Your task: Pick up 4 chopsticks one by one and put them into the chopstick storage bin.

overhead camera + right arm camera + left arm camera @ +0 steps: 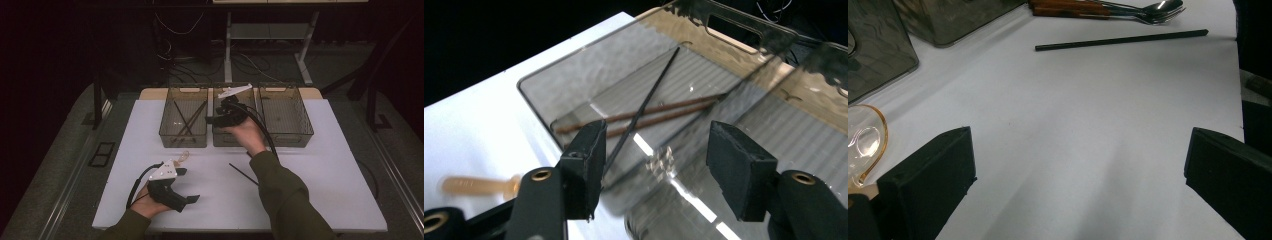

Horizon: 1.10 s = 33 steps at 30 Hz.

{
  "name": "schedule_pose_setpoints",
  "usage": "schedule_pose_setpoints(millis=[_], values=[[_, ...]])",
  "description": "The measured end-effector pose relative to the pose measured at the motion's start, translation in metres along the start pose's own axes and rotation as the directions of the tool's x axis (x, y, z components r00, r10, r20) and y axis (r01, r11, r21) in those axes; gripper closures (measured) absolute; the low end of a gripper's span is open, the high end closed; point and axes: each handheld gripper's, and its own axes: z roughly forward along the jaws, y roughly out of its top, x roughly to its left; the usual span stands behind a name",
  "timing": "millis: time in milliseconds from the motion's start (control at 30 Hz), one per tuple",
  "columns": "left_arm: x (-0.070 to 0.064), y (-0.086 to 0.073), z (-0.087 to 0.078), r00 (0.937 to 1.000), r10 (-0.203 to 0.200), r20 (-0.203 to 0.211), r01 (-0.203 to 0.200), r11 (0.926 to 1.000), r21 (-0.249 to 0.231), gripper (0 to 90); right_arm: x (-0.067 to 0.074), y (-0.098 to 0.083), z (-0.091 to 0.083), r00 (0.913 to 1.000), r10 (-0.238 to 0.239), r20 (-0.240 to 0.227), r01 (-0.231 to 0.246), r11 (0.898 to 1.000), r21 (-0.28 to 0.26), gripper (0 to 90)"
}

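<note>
High view above the table [320,165]; tool views close over its surface, sharing the left bin [183,116] [574,90]

Three bins [285,139] side by side behind a lone chopstick [243,173], chopsticks [186,120] in the left one

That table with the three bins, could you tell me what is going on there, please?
A person is sorting cutlery into three clear bins. The right gripper hangs over the middle bin, jaws open and empty; the left bin holds chopsticks. The left gripper rests open on the table, where one black chopstick lies.
</note>
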Motion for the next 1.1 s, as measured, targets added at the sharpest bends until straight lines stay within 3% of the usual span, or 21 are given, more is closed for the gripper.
schedule_pose_setpoints(millis=[367, 500, 933, 1100], values=[[0.001, 0.0, 0.0, 1.0, -0.005, 0.001, 0.005, 1.0, 0.005, 0.0, -0.007, -0.035, -0.042, 0.9987, -0.011, -0.05, 0.01, 1.0, -0.015, 35.4], [0.001, 0.0, 0.0, 0.9999, 0.005, -0.009, -0.005, 1.0, -0.003, 0.0, -0.009, -0.05, -0.057, 0.9984, -0.034, -0.045, 0.033, 0.999, -0.023, 34.7], [0.004, 0.001, 0.003, 0.9999, -0.004, -0.014, 0.004, 1.0, -0.003, 0.0, -0.014, -0.113, -0.106, 0.9989, -0.01, -0.047, 0.008, 0.999, -0.043, 33.6], [0.004, 0.002, 0.003, 0.9997, -0.007, -0.024, 0.007, 1.0, -0.003, 0.0, -0.015, -0.137, -0.121, 0.9996, -0.002, -0.029, 0.002, 1.0, -0.022, 33.5]])
